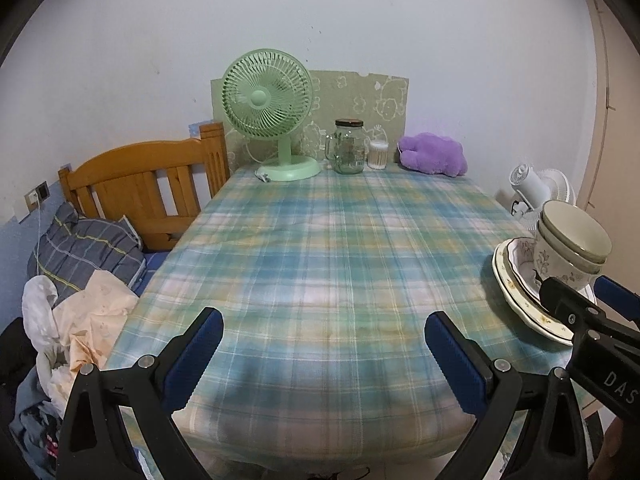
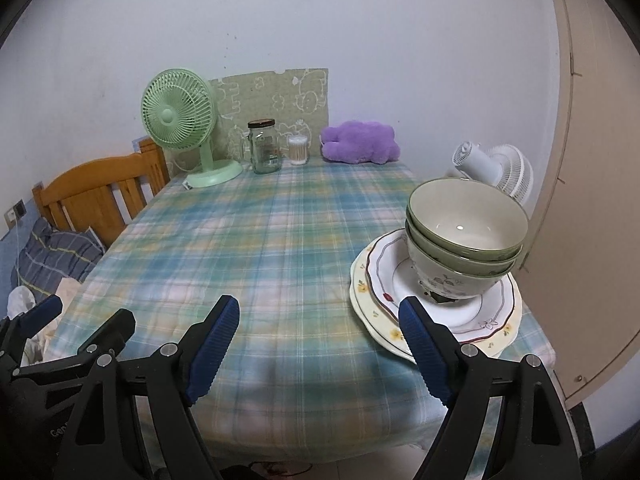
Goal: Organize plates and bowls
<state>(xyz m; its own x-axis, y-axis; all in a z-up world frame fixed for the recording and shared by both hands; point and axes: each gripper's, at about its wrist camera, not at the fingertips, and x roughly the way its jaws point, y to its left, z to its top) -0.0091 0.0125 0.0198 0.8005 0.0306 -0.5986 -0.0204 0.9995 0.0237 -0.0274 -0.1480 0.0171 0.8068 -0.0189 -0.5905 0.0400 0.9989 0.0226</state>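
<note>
the plates (image 2: 380, 280) lie stacked at the right edge of the table (image 2: 280, 240), near its front corner, and the bowls (image 2: 466, 232) sit nested on top of them, toward the far side of the top plate. the lowest bowl carries a leaf pattern; the ones above show green rims.

the right gripper (image 2: 320, 344) hangs over the front of the checked tablecloth with its blue pads well apart and nothing between them. the stack is ahead of it and off to its right: the right-hand pad overlaps the near rim of the plates in the right wrist view, but whether it touches them cannot be told.

the left gripper (image 1: 324, 356) is also spread wide, empty, over bare cloth at the front middle of the table. from its camera the plates (image 1: 516, 292) and bowls (image 1: 572, 240) are well off to the right, with the right gripper (image 1: 580, 292) reaching in just in front of them.

at the far end stand a green fan (image 2: 180, 120), a glass jar (image 2: 264, 148) and a purple plush toy (image 2: 360, 142).
</note>
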